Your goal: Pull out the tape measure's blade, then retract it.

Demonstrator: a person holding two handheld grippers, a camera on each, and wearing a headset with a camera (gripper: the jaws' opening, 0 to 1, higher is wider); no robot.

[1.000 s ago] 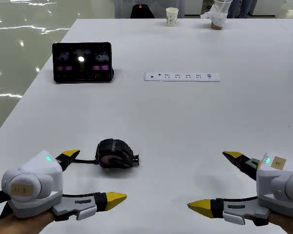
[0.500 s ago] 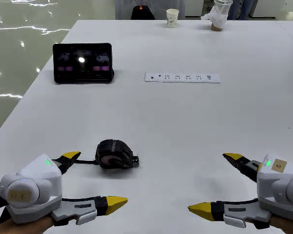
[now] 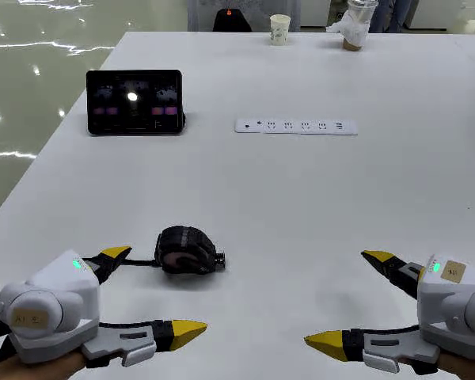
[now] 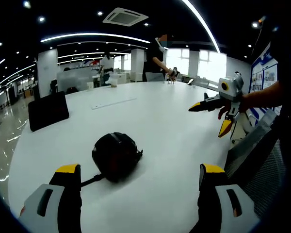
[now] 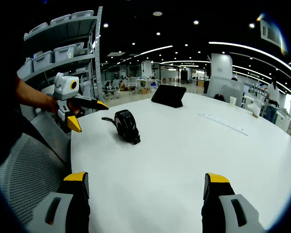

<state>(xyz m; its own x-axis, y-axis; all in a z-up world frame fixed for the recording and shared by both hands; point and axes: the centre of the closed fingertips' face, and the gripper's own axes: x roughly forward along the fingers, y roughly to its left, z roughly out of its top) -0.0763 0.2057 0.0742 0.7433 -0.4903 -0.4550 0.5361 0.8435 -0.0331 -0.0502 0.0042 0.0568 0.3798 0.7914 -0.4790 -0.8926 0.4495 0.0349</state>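
Note:
A black tape measure [image 3: 188, 250] lies on the white table [image 3: 301, 190] with its blade fully in and a black strap trailing to its left. My left gripper [image 3: 160, 290] is open at the near left, with the tape measure just ahead of and between its yellow tips. In the left gripper view the tape measure [image 4: 115, 155] sits a short way in front of the open left gripper [image 4: 137, 171]. My right gripper [image 3: 351, 299] is open at the near right, well apart from the tape. The right gripper view shows the tape measure [image 5: 126, 125] far to the left of the open right gripper [image 5: 146, 180].
A dark tablet [image 3: 134, 101] stands at the left back of the table. A white power strip [image 3: 295, 126] lies in the middle. A paper cup [image 3: 279, 28] and another cup [image 3: 351, 24] stand at the far edge. The table's left edge borders a glossy floor.
Both grippers have stayed open and nearly still; the left one has sunk slightly toward the near edge. The tape measure has not moved.

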